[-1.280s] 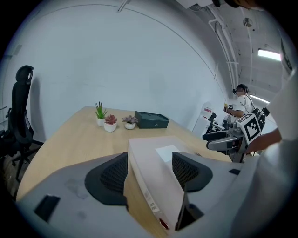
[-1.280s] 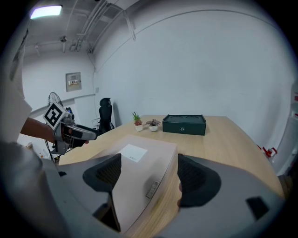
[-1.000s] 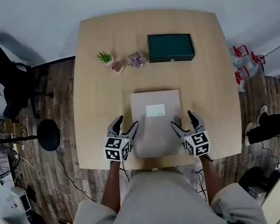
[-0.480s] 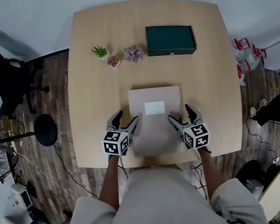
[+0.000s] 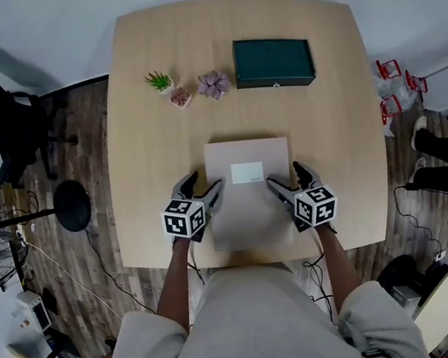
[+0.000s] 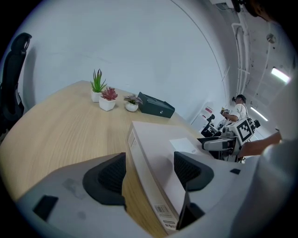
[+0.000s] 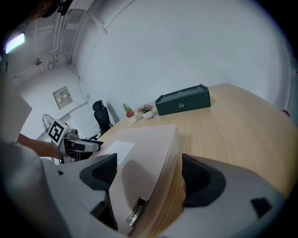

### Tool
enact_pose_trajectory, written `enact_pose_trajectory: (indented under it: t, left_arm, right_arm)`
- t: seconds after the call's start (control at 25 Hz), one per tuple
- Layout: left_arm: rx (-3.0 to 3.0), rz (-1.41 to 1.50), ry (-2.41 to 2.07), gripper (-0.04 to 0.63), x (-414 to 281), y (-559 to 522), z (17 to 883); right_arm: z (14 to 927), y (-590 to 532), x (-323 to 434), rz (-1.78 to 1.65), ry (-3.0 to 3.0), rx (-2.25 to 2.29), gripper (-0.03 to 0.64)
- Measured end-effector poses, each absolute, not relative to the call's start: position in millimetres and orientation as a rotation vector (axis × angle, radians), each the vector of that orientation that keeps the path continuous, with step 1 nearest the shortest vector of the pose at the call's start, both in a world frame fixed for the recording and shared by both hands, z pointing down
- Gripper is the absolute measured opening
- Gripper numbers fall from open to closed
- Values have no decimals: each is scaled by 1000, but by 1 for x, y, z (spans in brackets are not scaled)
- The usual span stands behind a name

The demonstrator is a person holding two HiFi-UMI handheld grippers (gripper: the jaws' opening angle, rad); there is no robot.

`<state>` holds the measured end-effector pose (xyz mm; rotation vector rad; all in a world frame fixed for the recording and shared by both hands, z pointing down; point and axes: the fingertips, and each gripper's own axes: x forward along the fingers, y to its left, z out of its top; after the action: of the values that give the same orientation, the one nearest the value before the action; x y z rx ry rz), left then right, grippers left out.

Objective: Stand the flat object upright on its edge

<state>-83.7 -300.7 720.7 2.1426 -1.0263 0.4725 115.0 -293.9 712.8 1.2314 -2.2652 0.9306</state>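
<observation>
Head view: tabletop (image 5: pixel 146 102) wide, pale wood. Flat box (image 5: pixel 254 211) lies flat on it, at near edge by me. Over last second I've brought both grippers down and in. Left gripper (image 5: pixel 205 183) straddles box's left edge, jaws just been opening, wide, pads not pressing. Right gripper (image 5: pixel 286 175) straddles right edge, jaws wide, nothing clamped. Approach looks done; next, close and tip up. White label (image 5: pixel 247 173) on top.
</observation>
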Motion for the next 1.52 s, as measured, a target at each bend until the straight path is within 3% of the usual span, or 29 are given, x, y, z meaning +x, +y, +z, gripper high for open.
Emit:
enact_pose_trajectory:
  t: [1.52]
  left_arm:
    - [1877,316,-719,318,-62,-301,744]
  right_arm:
    - [742,-296,104,1309,-2193,1077,433]
